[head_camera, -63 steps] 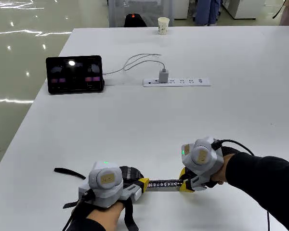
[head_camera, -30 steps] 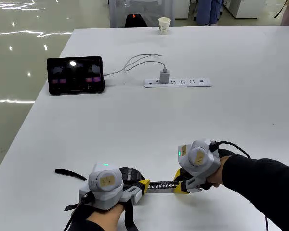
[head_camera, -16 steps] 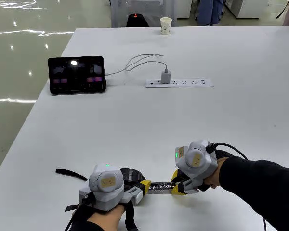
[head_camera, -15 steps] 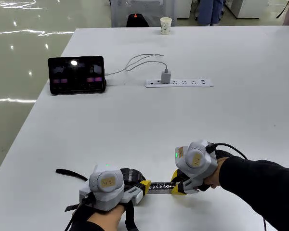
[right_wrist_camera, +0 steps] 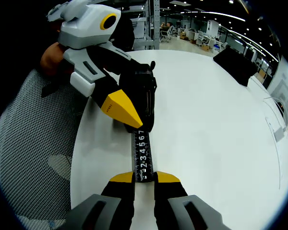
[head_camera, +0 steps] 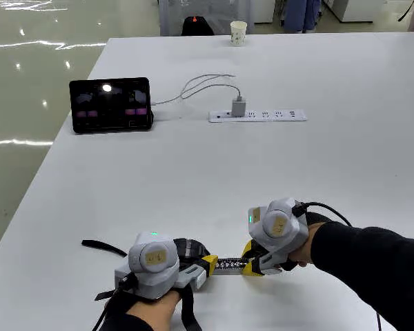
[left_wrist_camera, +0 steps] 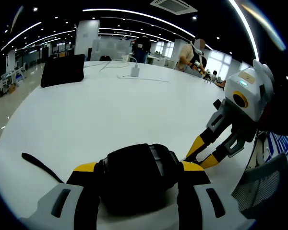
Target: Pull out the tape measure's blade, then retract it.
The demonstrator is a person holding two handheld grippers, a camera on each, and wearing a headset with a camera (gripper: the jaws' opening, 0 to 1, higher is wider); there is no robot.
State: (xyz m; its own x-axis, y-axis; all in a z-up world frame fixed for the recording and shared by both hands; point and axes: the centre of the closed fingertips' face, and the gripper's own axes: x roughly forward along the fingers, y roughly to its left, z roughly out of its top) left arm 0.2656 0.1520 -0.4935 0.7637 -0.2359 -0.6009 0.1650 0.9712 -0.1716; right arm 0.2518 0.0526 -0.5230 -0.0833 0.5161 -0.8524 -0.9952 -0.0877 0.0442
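1. The white table [head_camera: 193,172] runs from the near edge to the far end of the head view, with shiny floor to its left.
2. A dark tablet [head_camera: 111,105] stands at the far left of the table, its screen facing the near side.
3. A white power strip [head_camera: 262,115] lies right of the tablet, well apart from it, at about the same depth.
4. The left gripper [left_wrist_camera: 139,167] is at the near edge, left of centre. Its yellow-tipped jaws are spread to the width of the tape measure's case and press on it from both sides.
5. The right gripper [right_wrist_camera: 144,178] is just to the right of the left one, pointing back toward it. Its jaws are drawn narrow and pinch the free end of the blade between their yellow tips.
6. The tape measure [left_wrist_camera: 137,179] has a black case that sits on the table near the front edge, between the left gripper's jaws.
7. A paper cup [head_camera: 239,32] stands upright at the far edge.
8. A white charger [head_camera: 239,107] is plugged into the left part of the power strip. Its cable [head_camera: 193,86] loops left toward the tablet.
9. The blade [right_wrist_camera: 142,153] is out a short way, flat above the table, and spans the gap from case to right gripper. Its printed numbers face up.
10. A thin black strap [head_camera: 100,246] trails left from the case along the table.
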